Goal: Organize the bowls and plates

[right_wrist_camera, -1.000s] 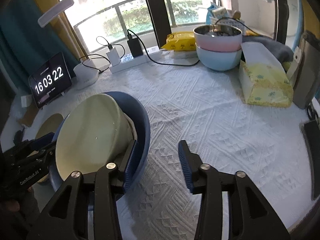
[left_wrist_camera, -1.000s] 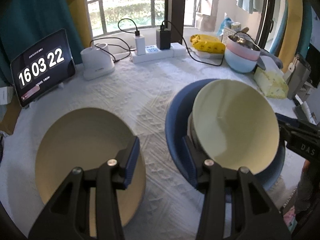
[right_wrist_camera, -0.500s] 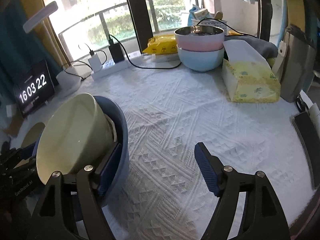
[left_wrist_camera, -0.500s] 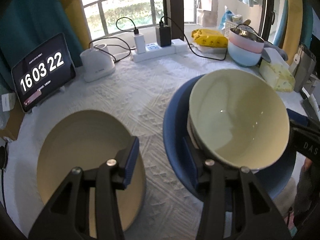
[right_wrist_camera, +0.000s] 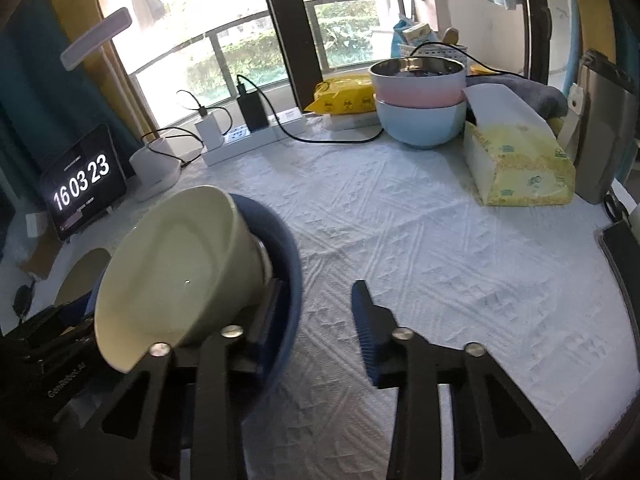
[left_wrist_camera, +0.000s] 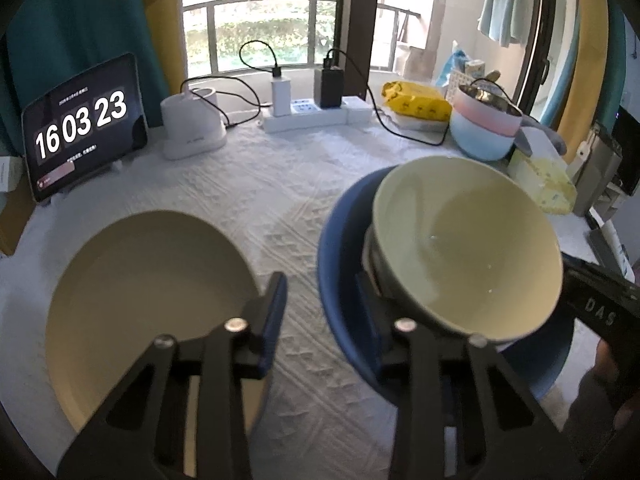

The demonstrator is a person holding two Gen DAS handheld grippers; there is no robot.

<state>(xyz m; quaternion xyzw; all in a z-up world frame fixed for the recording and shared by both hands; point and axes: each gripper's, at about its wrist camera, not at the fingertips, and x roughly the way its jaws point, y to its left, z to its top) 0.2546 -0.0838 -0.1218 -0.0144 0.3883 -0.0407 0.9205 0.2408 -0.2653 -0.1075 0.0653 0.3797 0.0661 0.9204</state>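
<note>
A dark blue bowl (left_wrist_camera: 340, 240) (right_wrist_camera: 289, 248) stands on the white cloth with a pale green bowl (left_wrist_camera: 460, 248) (right_wrist_camera: 172, 272) lying tilted inside it. My left gripper (left_wrist_camera: 320, 304) straddles the blue bowl's left rim, one finger inside and one outside. Its jaws are closing, and cloth still shows between the outer pad and the bowl. My right gripper (right_wrist_camera: 318, 308) straddles the opposite rim the same way, jaws closing, outer pad clear of the wall. A cream plate (left_wrist_camera: 140, 288) (right_wrist_camera: 80, 276) lies flat to the left of the bowls.
At the back stand a tablet clock (left_wrist_camera: 80, 128), a white charger base (left_wrist_camera: 192, 128) and a power strip (left_wrist_camera: 308, 116) with cables. At the back right sit a pink bowl stacked on a light blue one (right_wrist_camera: 420, 108), a yellow tissue pack (right_wrist_camera: 520, 164) and a yellow pouch (right_wrist_camera: 344, 98).
The right jaws spread wide, then narrowed around the blue bowl's rim. The left jaws narrowed a little. The green bowl sits more tilted in the blue bowl.
</note>
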